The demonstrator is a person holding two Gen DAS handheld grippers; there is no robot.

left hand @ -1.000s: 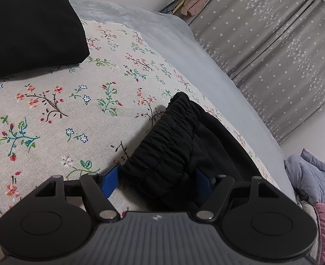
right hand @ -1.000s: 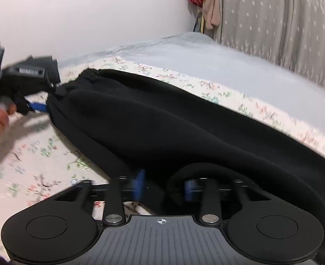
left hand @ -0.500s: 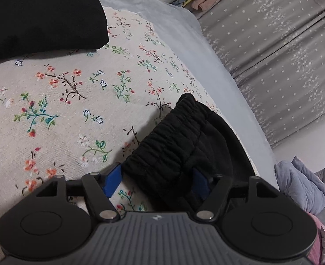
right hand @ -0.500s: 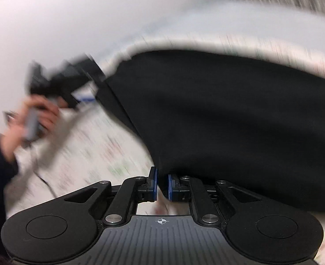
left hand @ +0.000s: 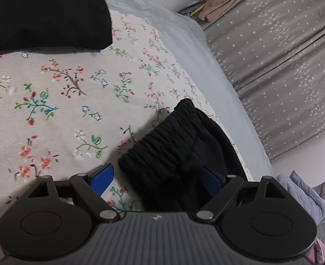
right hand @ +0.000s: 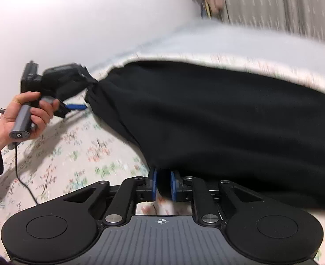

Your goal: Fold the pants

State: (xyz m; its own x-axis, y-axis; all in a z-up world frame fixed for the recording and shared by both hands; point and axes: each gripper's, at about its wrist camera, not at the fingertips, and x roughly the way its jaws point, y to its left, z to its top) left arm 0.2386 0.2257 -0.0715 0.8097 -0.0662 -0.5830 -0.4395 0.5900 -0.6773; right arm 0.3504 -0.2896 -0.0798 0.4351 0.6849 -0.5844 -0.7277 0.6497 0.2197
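Black pants (left hand: 173, 145) lie on the floral bedspread (left hand: 52, 101), gathered waistband toward me in the left wrist view. My left gripper (left hand: 155, 178) straddles the waistband and its jaws are opening; the left pad (left hand: 102, 176) stands clear of the cloth, the right pad is half hidden behind it. In the right wrist view the pants (right hand: 217, 121) stretch across the bed. My right gripper (right hand: 162, 183) holds a fold of their near edge between its narrow blue pads, and its jaws are opening. A hand (right hand: 27, 114) holds the left gripper (right hand: 85, 95) at the waistband.
A folded black cloth (left hand: 41, 11) lies at the far left of the bed. A pale blue sheet (left hand: 184, 33) borders the floral cover, with grey starred curtains (left hand: 283, 66) beyond. Crumpled bedding (left hand: 301, 190) sits past the bed's right edge. A cable (right hand: 23, 176) trails from the left gripper.
The left gripper's jaws have spread and its left pad has come off the waistband. The right gripper went from wide to narrow on the pants' near edge and swung sideways.
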